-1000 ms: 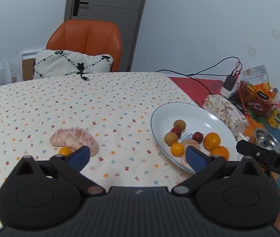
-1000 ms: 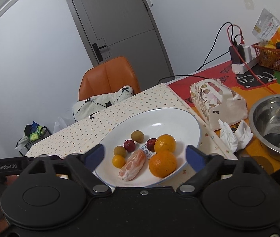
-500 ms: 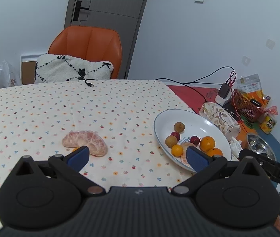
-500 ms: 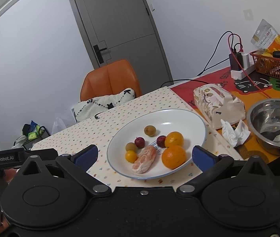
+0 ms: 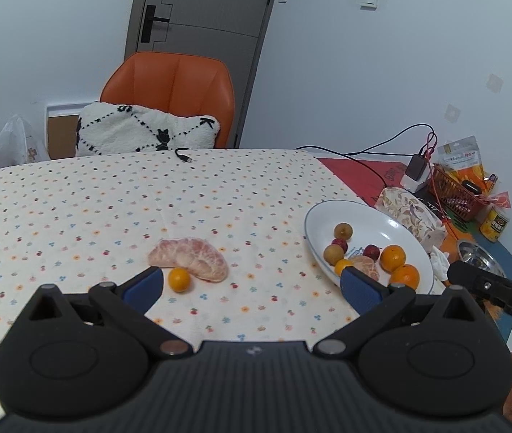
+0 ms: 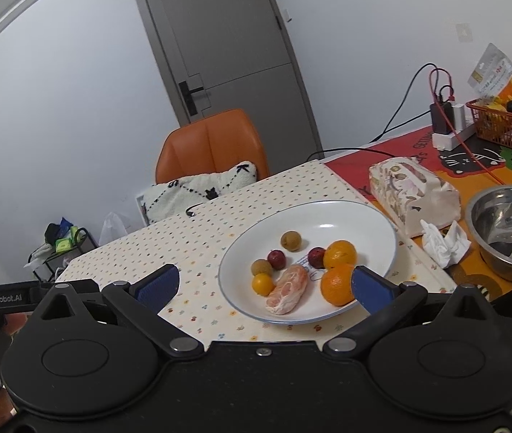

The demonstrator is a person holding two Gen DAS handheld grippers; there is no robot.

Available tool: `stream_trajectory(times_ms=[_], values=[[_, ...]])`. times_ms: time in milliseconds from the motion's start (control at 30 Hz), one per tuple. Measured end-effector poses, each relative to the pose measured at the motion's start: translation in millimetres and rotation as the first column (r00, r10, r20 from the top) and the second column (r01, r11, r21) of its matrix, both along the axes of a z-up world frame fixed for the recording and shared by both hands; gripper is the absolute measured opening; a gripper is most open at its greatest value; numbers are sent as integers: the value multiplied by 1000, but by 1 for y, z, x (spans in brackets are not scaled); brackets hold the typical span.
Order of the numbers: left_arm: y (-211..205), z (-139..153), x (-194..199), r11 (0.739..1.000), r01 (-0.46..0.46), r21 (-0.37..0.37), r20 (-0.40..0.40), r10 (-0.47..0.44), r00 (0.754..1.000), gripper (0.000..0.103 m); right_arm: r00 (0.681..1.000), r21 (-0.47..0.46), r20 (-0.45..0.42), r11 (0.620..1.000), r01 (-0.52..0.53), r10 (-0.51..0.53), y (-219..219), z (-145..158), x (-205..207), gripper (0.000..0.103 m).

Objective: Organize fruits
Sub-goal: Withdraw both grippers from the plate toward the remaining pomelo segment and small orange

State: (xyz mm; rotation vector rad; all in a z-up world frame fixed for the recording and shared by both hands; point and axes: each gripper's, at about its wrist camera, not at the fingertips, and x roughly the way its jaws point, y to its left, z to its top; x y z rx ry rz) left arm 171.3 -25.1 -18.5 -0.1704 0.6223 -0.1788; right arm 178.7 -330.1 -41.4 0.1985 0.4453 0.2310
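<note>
With the white plate (image 5: pixel 393 222) already holding most fruit, I should bring my empty, wide-spread left gripper (image 5: pixel 252 287) squarely over the peeled pomelo piece (image 5: pixel 189 258) on the tablecloth, sparing the small orange fruit (image 5: pixel 179 279) touching it, my right gripper (image 6: pixel 262 287) also spread

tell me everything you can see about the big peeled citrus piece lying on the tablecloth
The peeled citrus piece is a curved cluster of several pale pink segments still joined, with whitish pith and membrane on them and no rind. It lies flat on the dotted tablecloth, arched side away from the camera, well left of the white plate and not in it. A small orange fruit sits against its near edge. The open left gripper hovers near it without touching.
</note>
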Motion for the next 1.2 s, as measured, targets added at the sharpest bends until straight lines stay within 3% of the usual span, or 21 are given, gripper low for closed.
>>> stream_trajectory(times_ms=[333, 600, 1200], values=[[18, -3, -6, 1000, -23, 19, 12, 23, 1000, 103, 996, 3, -27, 997, -81, 81, 20, -6, 6, 103], [27, -14, 0, 999, -36, 23, -31, 37, 999, 103, 987, 12, -45, 988, -156, 157, 37, -9, 14, 103], [45, -36, 24, 992, -115, 51, -56, 117, 992, 100, 964, -60, -86, 964, -258, 252, 69, -23, 42, 101]])
